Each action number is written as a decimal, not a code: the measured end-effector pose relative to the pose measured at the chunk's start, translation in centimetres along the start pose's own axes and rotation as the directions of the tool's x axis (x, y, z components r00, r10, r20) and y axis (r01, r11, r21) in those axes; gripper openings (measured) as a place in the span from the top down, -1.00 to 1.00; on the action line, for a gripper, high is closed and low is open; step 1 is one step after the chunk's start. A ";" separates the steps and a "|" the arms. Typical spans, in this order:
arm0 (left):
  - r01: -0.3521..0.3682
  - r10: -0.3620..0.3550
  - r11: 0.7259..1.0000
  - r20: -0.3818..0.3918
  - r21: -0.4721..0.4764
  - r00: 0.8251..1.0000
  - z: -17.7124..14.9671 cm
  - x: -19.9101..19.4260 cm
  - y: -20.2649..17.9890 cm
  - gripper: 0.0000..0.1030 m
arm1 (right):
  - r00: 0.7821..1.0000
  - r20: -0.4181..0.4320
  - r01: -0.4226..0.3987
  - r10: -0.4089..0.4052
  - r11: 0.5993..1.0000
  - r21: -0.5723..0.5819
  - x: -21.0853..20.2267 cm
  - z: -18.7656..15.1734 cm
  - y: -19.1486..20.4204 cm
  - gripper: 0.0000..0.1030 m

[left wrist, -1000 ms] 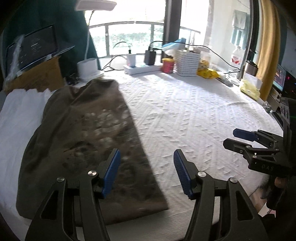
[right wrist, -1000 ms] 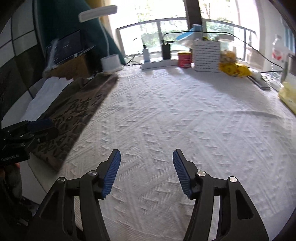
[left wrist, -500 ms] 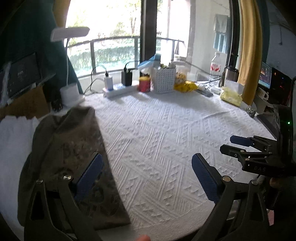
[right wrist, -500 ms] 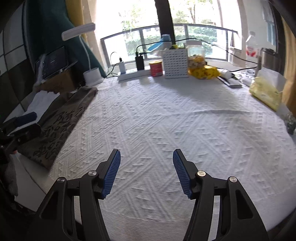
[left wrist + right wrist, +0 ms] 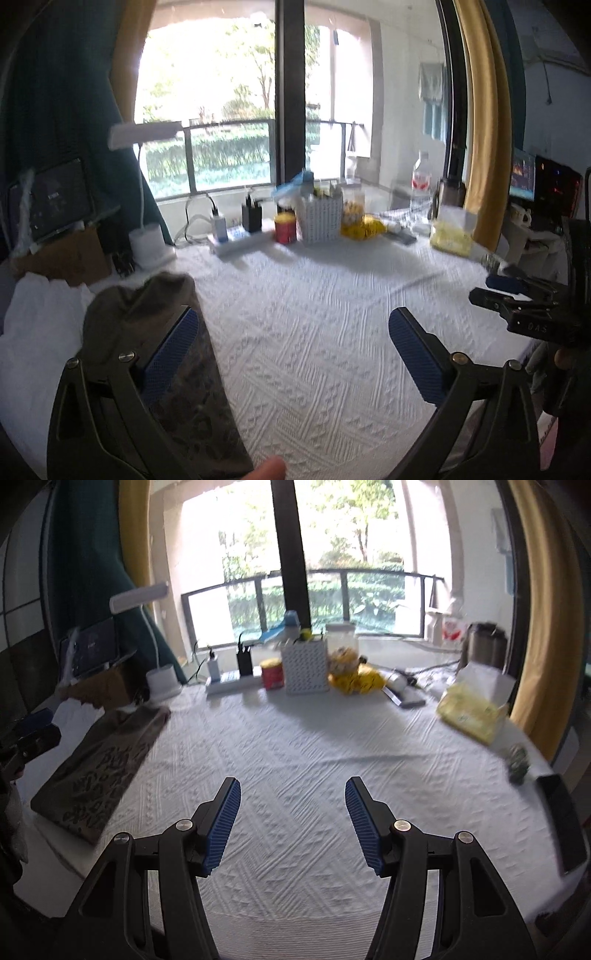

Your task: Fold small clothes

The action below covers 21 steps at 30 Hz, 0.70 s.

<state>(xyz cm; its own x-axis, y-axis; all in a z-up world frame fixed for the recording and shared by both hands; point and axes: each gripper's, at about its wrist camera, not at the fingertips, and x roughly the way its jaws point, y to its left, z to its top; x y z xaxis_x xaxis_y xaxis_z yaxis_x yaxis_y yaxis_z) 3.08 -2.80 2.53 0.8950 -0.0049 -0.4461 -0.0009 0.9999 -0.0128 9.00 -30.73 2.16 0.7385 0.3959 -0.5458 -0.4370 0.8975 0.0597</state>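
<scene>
A folded olive-brown garment with a dark leopard print [image 5: 199,398] lies flat at the table's left side; it also shows in the right wrist view [image 5: 107,771]. My left gripper [image 5: 291,350] is wide open and empty, raised above the table with its left finger over the garment's right edge. My right gripper [image 5: 291,827] is open and empty above the bare white textured tablecloth [image 5: 314,746], to the right of the garment. The right gripper also shows at the right edge of the left wrist view [image 5: 517,299].
White folded cloth [image 5: 33,332] lies left of the garment. Along the far edge stand a desk lamp [image 5: 159,672], a power strip [image 5: 232,681], a red can [image 5: 272,674], a white perforated basket [image 5: 304,668], yellow items [image 5: 354,677] and a yellow tissue pack [image 5: 472,712]. A phone [image 5: 565,827] lies at right.
Both grippers have lifted and pulled back from the table, tilting up toward the window. The left gripper's jaws opened wider. The garment has not moved.
</scene>
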 end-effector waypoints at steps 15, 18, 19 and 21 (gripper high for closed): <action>-0.046 0.038 0.999 0.220 0.028 0.975 3.5 -4.8 -0.3 -0.98 | 0.977 0.211 0.028 -0.023 0.999 -0.025 -7.5 4.7 0.4 -0.21; -0.072 0.064 0.997 0.248 0.020 0.967 3.8 -5.6 -0.1 -0.98 | 0.962 0.267 0.058 -0.053 0.998 -0.013 -9.2 5.4 0.6 -0.21; -0.077 0.071 0.997 0.262 0.014 0.963 3.9 -6.1 0.1 -0.98 | 0.957 0.283 0.070 -0.063 0.997 -0.012 -9.7 5.6 0.6 -0.21; -0.079 0.076 0.997 0.290 0.000 0.954 4.1 -6.8 0.5 -0.98 | 0.942 0.324 0.101 -0.089 0.995 -0.020 -10.9 5.8 1.0 -0.21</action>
<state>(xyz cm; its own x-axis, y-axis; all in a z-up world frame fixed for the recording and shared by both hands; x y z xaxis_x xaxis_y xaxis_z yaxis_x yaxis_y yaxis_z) -1.22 -2.25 9.23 0.9831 0.0744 -0.1670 -0.0715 0.9972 0.0229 3.47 -33.08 13.01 0.9008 0.3562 -0.2485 -0.3707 0.9287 -0.0128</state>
